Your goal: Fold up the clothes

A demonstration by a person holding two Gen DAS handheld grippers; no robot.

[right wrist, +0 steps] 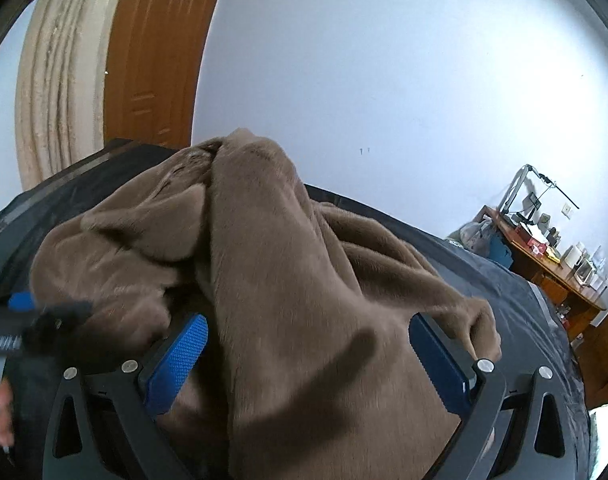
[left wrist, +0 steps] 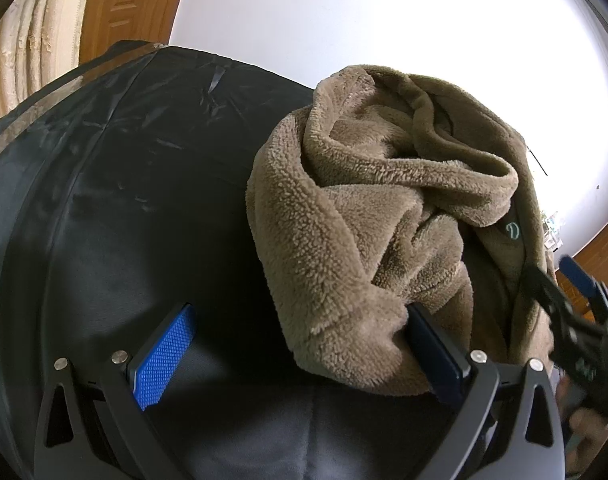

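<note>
Barely begun: brown fleece garment (left wrist: 383,216) heaped unfolded on dark bed (left wrist: 124,200) (no neat fold visible), left gripper (left wrist: 300,352) and right gripper (right wrist: 307,360) fingers spread wide, gripping nothing

- Left tongs (left wrist: 300,354): jaws spread wide, both blue pads (left wrist: 164,356) in view; the right-hand pad touches brown fleece, nothing clamped between the two.
- Right tongs (right wrist: 315,356): jaws spread wide, brown fabric draped between and over the pads (right wrist: 178,360), not pinched.
- Right tongs as seen from the left wrist camera (left wrist: 575,320): blurred, at the right edge.
- Left tongs as seen from the right wrist camera (right wrist: 32,312): blurred, at the left edge, bare fingers (right wrist: 2,416) below them.
</note>
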